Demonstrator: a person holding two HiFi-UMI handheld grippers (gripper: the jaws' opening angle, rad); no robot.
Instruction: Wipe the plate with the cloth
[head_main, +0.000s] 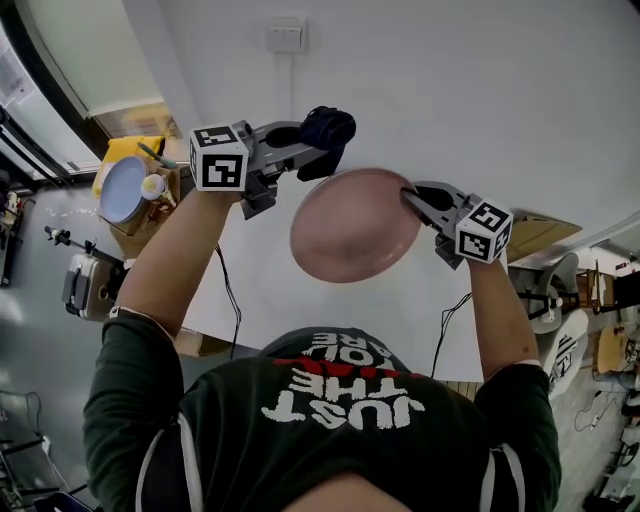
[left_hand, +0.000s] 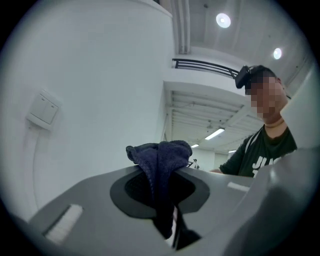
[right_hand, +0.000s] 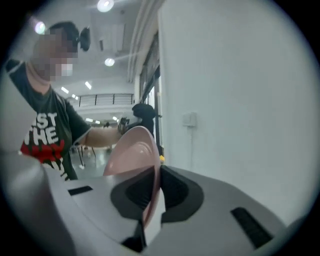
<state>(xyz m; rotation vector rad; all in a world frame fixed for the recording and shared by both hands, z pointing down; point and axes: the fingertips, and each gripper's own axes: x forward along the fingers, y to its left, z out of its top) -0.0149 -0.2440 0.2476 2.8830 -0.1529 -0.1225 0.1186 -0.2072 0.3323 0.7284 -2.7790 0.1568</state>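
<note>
Plate (head_main: 352, 226): pink, held up before white wall (head_main: 450, 90), rim pinched in closed jaws of right gripper (head_main: 412, 197) | cloth (head_main: 327, 129): dark blue, bunched, clamped tight in left gripper (head_main: 312, 148) | cloth just beside plate's upper rim, contact unclear

Likely a lab: tripod (head_main: 62, 240), cables (head_main: 228, 290).

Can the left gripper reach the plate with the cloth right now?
Probably yes. The left gripper holds the cloth right by the rim of the plate with nothing between, and the right gripper grips only the opposite edge, leaving the face bare.
</note>
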